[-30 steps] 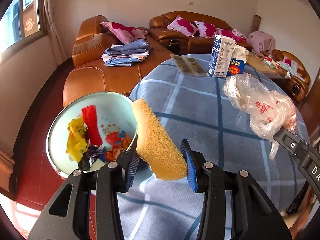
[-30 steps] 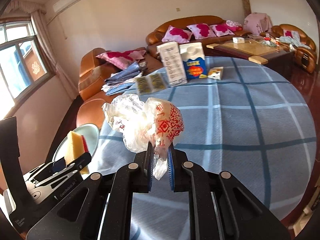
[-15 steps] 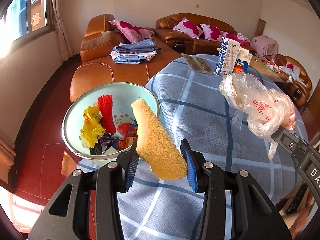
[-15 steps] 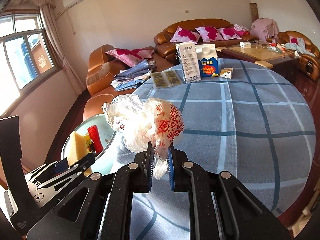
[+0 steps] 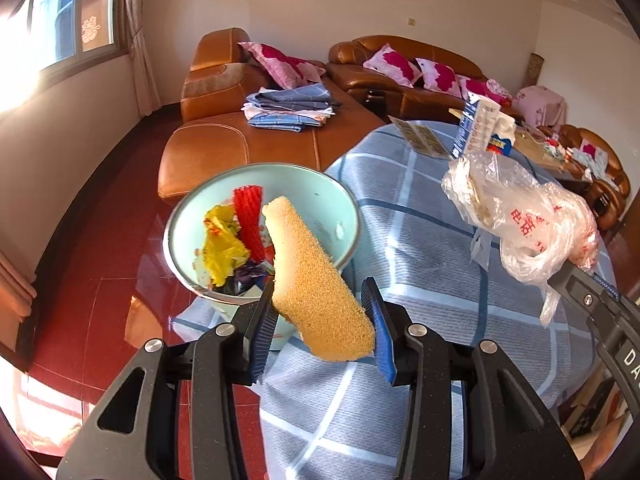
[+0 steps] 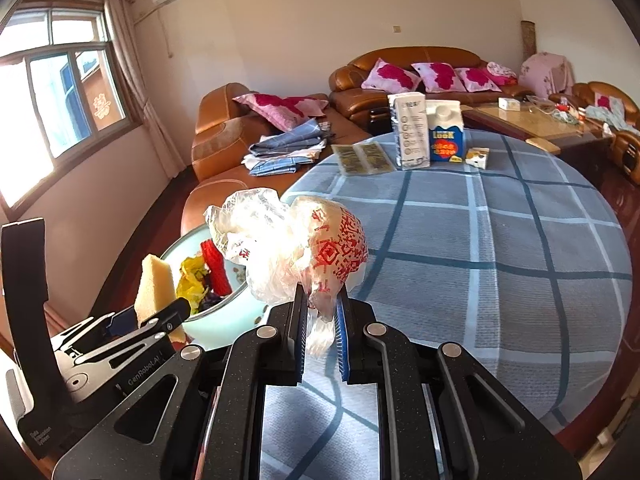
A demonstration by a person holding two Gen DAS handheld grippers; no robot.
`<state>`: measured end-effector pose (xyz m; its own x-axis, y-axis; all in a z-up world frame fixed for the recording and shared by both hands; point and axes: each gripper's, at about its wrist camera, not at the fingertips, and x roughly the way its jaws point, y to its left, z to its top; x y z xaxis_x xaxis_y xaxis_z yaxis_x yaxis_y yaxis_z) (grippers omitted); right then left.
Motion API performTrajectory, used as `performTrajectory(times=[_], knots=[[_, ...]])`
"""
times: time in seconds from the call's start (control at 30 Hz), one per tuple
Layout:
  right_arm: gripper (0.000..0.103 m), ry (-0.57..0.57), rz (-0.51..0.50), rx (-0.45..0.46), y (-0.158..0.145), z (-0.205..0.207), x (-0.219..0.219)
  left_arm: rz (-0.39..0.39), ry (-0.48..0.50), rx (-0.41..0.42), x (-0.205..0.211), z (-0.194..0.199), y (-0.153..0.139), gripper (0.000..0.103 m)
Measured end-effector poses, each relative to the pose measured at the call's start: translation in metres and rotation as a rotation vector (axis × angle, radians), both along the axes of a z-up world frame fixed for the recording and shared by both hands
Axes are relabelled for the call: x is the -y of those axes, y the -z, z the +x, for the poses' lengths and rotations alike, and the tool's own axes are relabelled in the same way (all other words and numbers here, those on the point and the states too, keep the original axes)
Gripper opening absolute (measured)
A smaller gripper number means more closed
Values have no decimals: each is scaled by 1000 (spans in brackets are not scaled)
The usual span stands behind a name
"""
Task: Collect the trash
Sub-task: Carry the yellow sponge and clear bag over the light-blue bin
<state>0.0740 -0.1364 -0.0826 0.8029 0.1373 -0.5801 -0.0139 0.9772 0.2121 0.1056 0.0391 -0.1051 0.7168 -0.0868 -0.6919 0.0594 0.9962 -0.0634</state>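
Changes since a second ago: both hand-held grippers have drifted sideways together toward the bin; the pale green bin (image 5: 344, 216) now shows more fully beyond the table edge, its mouth nearer the middle of the left wrist view. Neither grip has altered.

Item 1. Left gripper (image 5: 322, 322): jaws part-way apart, pads pressed on a yellow sponge (image 5: 316, 280). The sponge stands tilted, its upper end over the bin's mouth as the left wrist view shows it.

Item 2. Right gripper (image 6: 322, 326): jaws nearly together, pinching the neck of a crumpled clear plastic bag (image 6: 288, 248) with red print. The bag bulges above the fingers, held over the table's near-left edge, just beside the bin.

Item 3. Bin, round, pale green, standing on the red floor (image 5: 100, 264) against the table's edge. Contents: a red ribbed piece (image 5: 248, 220) standing upright, a crumpled yellow wrapper (image 5: 222, 240), dark purple scraps (image 5: 248, 272) and further small bits at the bottom, too jumbled to tell apart.

Item 4. Round table with blue checked cloth (image 6: 500, 264). At its far side: a tall white carton (image 6: 410, 136) and a blue-and-white carton (image 6: 446, 136) standing side by side, a small box (image 6: 478, 158) just right of them, two flat olive packets (image 6: 366, 158) to their left.

Item 5. Brown leather sofa (image 5: 240, 140) behind the bin, bearing folded blue cloths (image 5: 290, 108) and pink cushions (image 5: 280, 62).
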Motion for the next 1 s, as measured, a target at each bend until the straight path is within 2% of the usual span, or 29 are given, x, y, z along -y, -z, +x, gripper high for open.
performTrajectory(times=[0.53, 1.0], knots=[[13, -80, -52, 15, -7, 5, -43, -21, -81, 8, -45, -3, -1, 42], [13, -123, -61, 32, -13, 31, -68, -20, -130, 18, -64, 10, -2, 42]])
